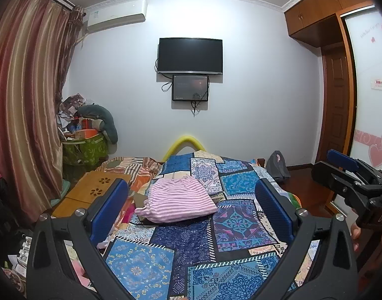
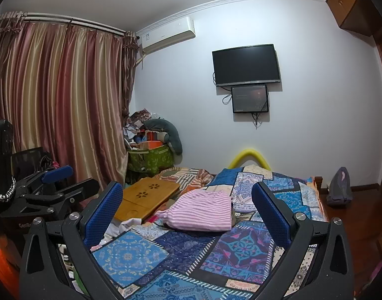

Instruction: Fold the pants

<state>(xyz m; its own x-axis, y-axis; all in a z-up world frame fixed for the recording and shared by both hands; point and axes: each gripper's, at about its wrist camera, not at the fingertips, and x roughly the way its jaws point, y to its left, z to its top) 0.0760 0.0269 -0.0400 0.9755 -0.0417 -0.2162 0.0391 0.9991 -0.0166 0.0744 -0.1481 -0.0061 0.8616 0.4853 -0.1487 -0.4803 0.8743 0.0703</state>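
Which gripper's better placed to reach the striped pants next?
Slight edge to the left gripper, hedged. In its view the pants lie centred between its open fingers. In the right gripper's view they are also framed. Neither touches them.

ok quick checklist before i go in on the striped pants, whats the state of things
1. Left tongs open and empty: ok.
2. Right tongs open and empty: ok.
3. Pink striped pants on the patchwork bedspread, in both views: ok.
4. Pants spread flat for folding: not ok, they lie in a compact bundle.
5. Waistband and leg ends located: cannot tell.
6. Room beside the pants: the wooden lap tray sits close on the left side, apart from them: ok.
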